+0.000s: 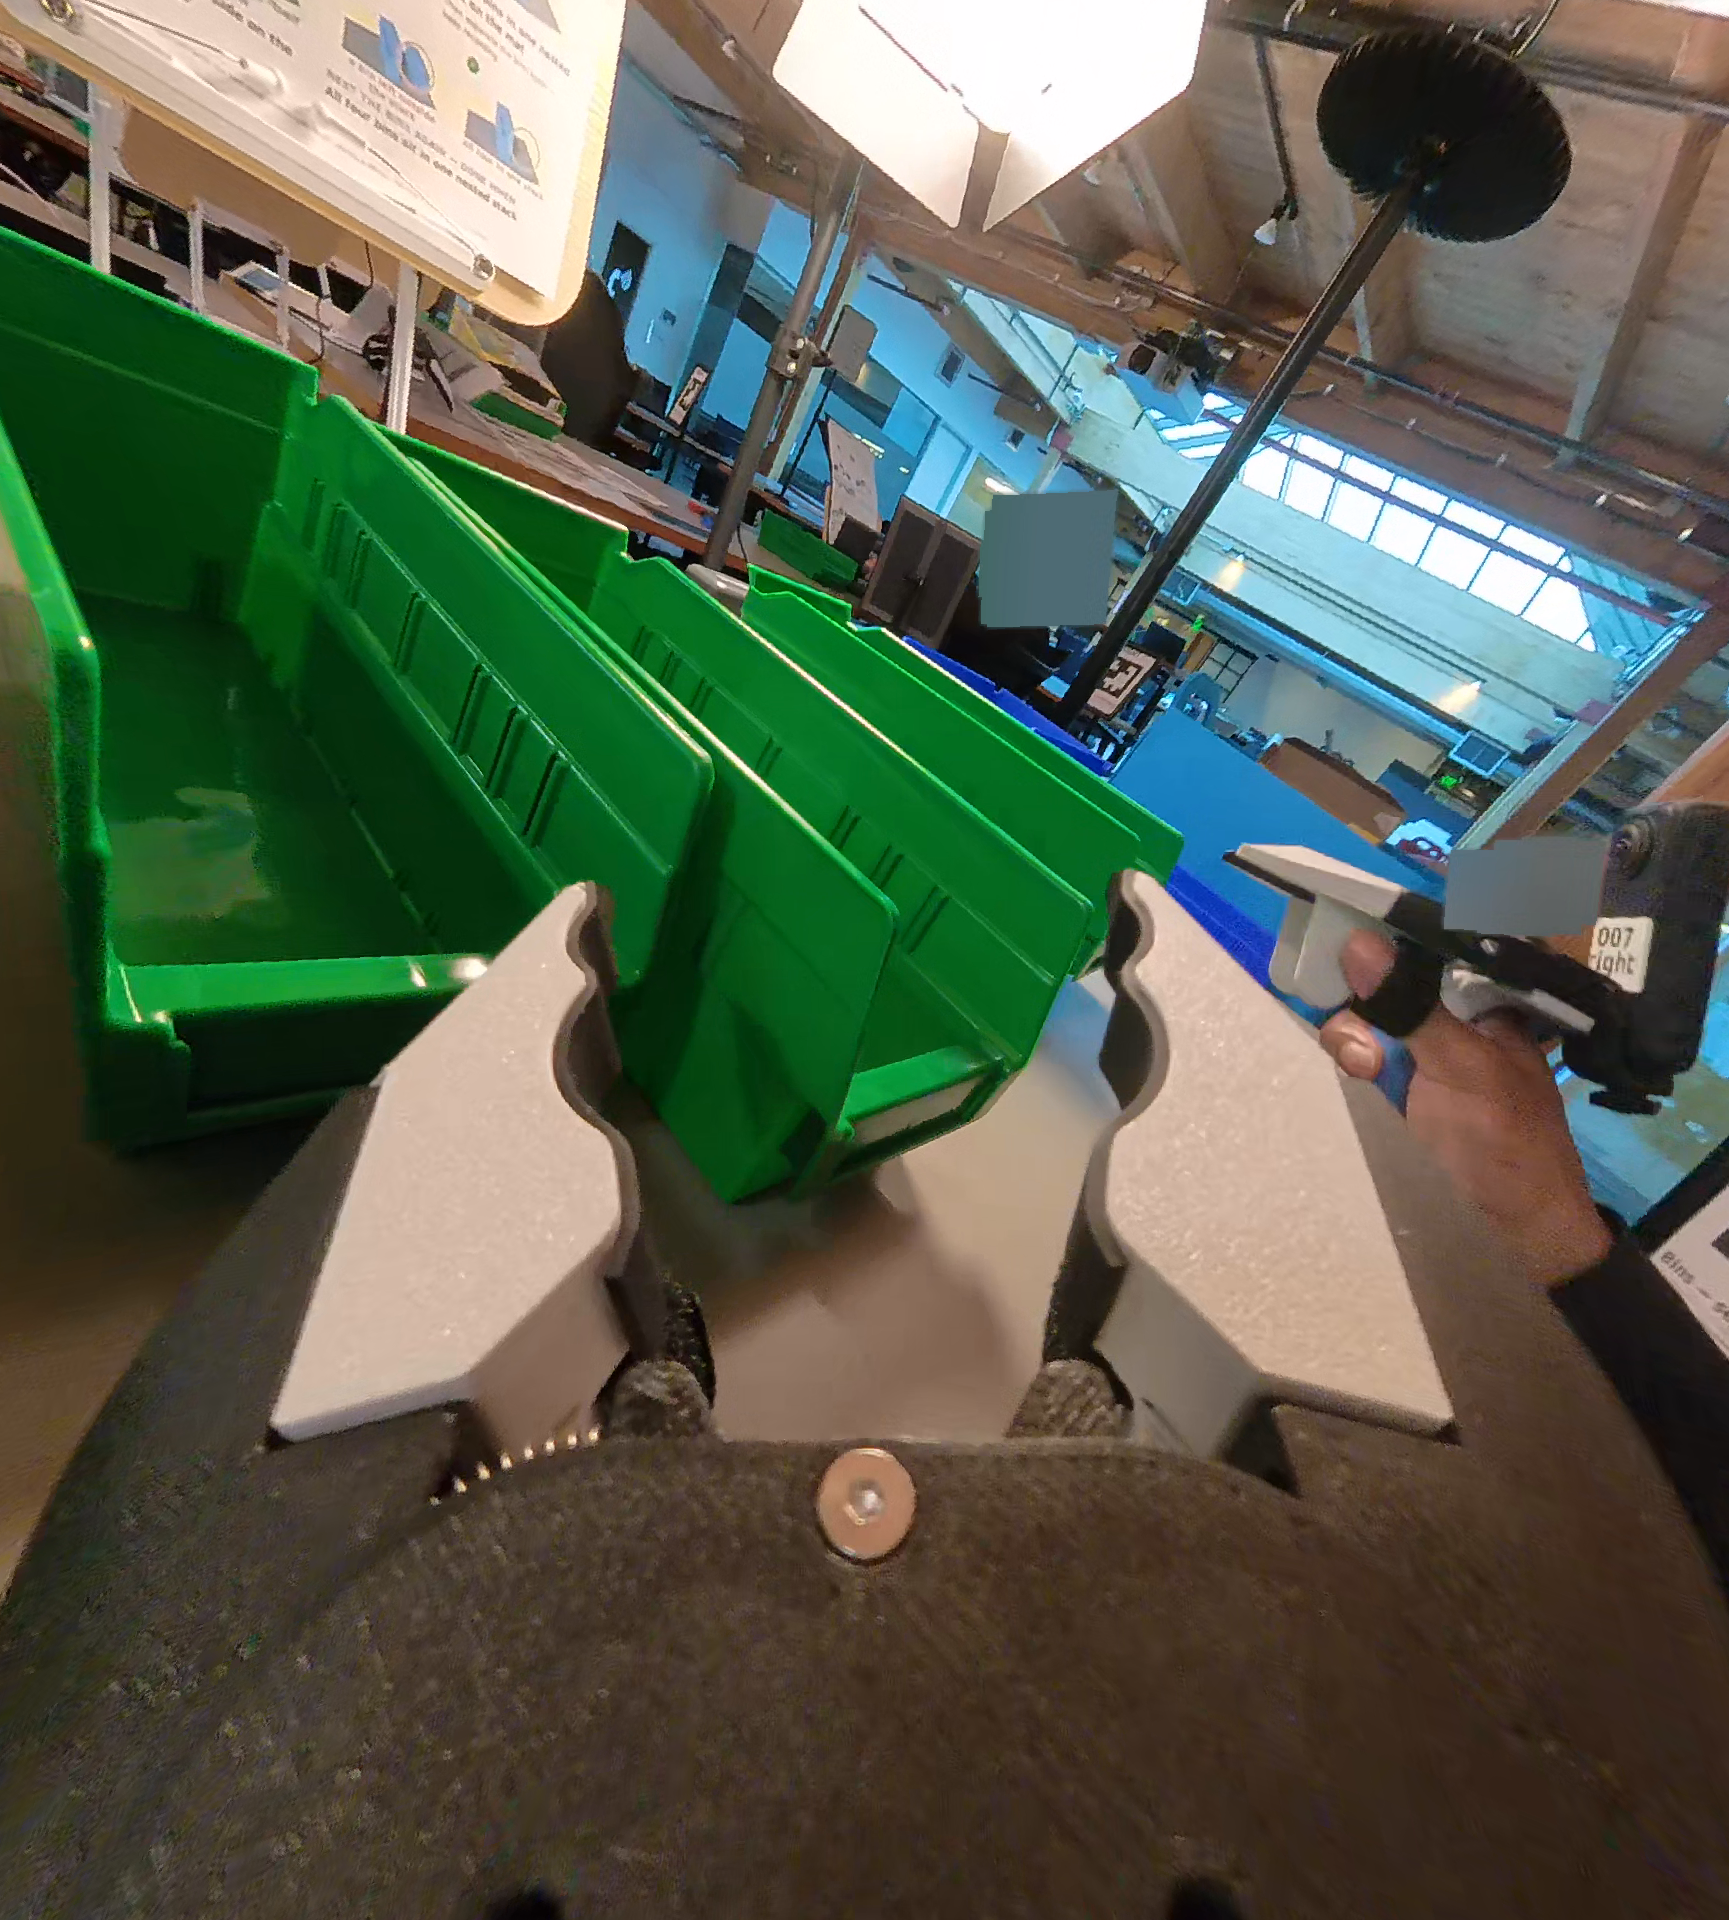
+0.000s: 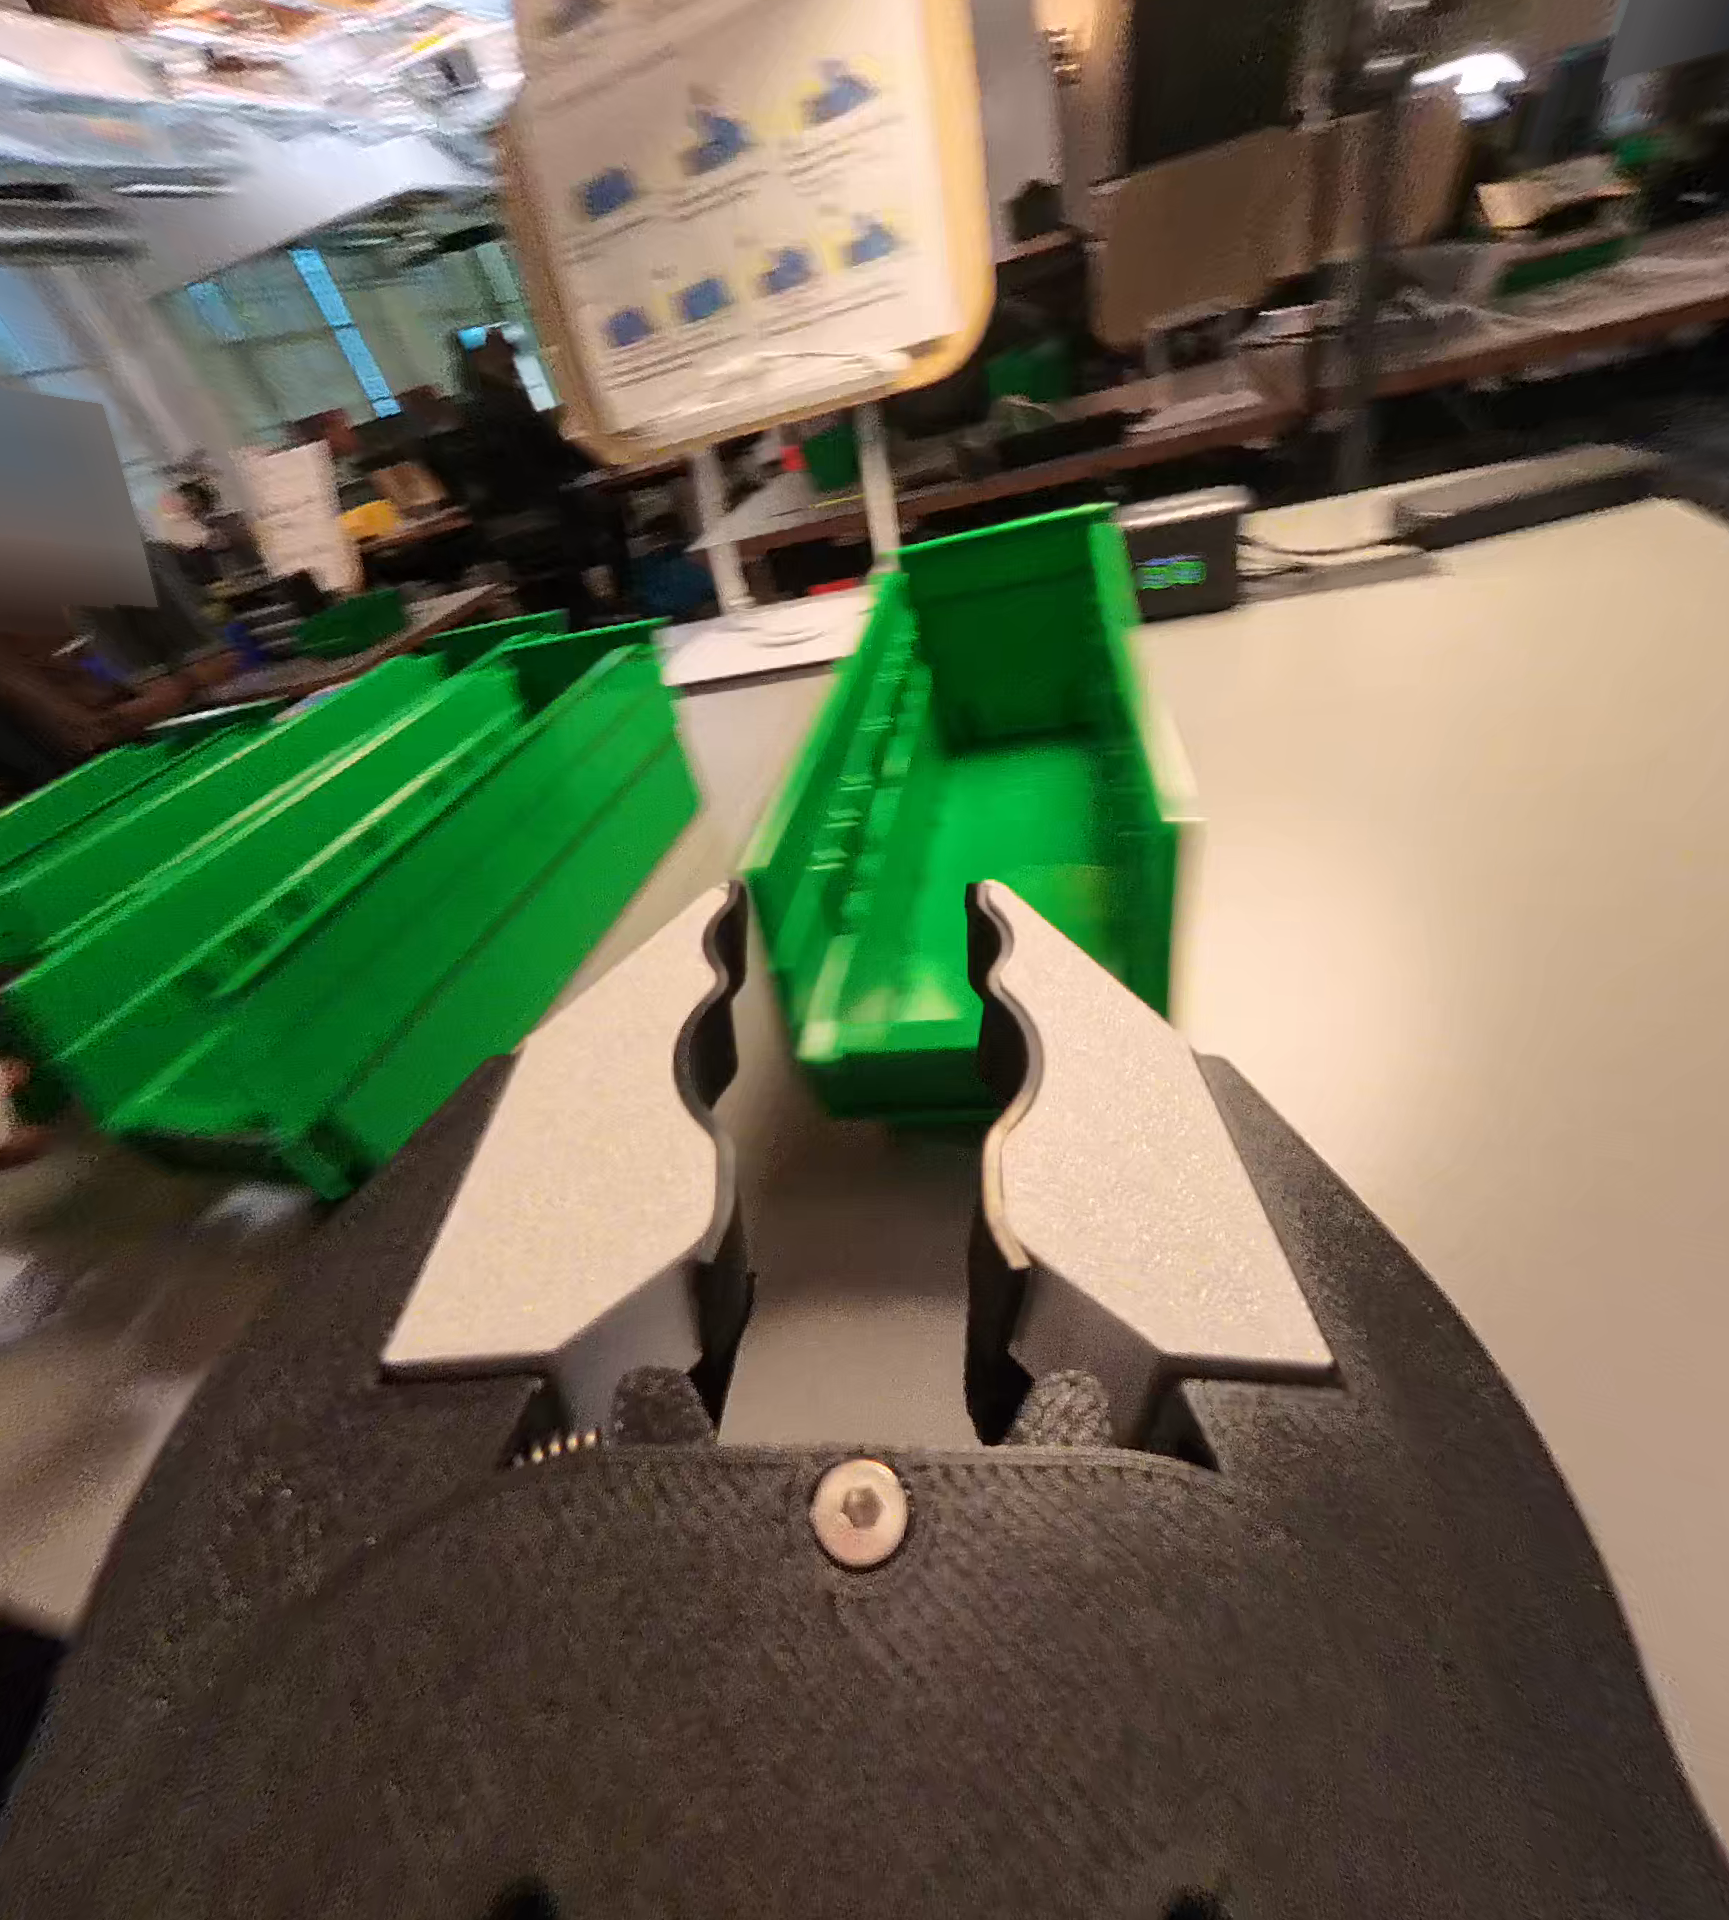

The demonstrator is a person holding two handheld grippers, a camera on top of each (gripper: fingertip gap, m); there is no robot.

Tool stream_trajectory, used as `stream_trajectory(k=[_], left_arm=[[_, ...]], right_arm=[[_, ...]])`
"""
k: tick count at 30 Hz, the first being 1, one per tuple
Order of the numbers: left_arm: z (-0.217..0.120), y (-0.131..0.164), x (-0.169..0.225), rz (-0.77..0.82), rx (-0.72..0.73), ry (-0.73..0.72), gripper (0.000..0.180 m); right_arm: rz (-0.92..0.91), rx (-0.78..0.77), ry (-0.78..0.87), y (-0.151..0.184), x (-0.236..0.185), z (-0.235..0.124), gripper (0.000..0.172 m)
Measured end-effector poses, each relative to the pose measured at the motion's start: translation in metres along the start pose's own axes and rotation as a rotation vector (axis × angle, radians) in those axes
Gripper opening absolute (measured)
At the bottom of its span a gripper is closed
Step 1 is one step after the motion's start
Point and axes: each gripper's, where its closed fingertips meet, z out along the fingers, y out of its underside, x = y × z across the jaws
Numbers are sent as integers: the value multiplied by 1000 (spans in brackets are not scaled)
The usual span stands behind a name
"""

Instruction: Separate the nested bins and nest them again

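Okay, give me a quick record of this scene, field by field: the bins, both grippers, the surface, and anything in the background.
bins: green bins, several side by side, plus one lone green bin apart on the table
left gripper: open, nothing held, facing the bin ends
right gripper: open, nothing held, lone bin just beyond its tips
surface: pale table
background: instruction board on a stand; blue bins
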Motion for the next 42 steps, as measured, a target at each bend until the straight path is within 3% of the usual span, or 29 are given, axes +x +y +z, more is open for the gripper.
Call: stream_trajectory(k=[3,5,7,10,15,18,25,33,35,38,42], left_arm=[[-4,-1,1,-6,15,1,94],[-6,-1,2,-8,21,-4,93],[-8,0,3,-15,18,0,93],[-10,-2,3,-27,35,6,92],[-8,0,1,-56,19,12,92],[-8,0,1,-58,14,14,91],[-4,3,0,-71,-6,16,91],[5,8,9,-43,-13,24,91],[5,6,14,-23,7,31,89],[0,-5,26,-31,93,53,90],[-15,-36,69,-274,382,277,90]], right_arm=[[-43,-67,-238,24,-86,9,45],[-38,-122,-374,47,-135,18,58],[-35,-178,-433,68,-165,29,77],[-44,-229,-438,82,-187,44,75],[-42,-313,-337,92,-174,73,25],[-38,-305,-248,84,-146,80,14],[3,-252,-73,69,-76,60,1],[33,-208,-6,64,-63,57,3],[91,-168,-40,58,-66,51,16],[214,-102,-94,45,-72,32,60],[490,196,-326,-11,-108,-12,82]])
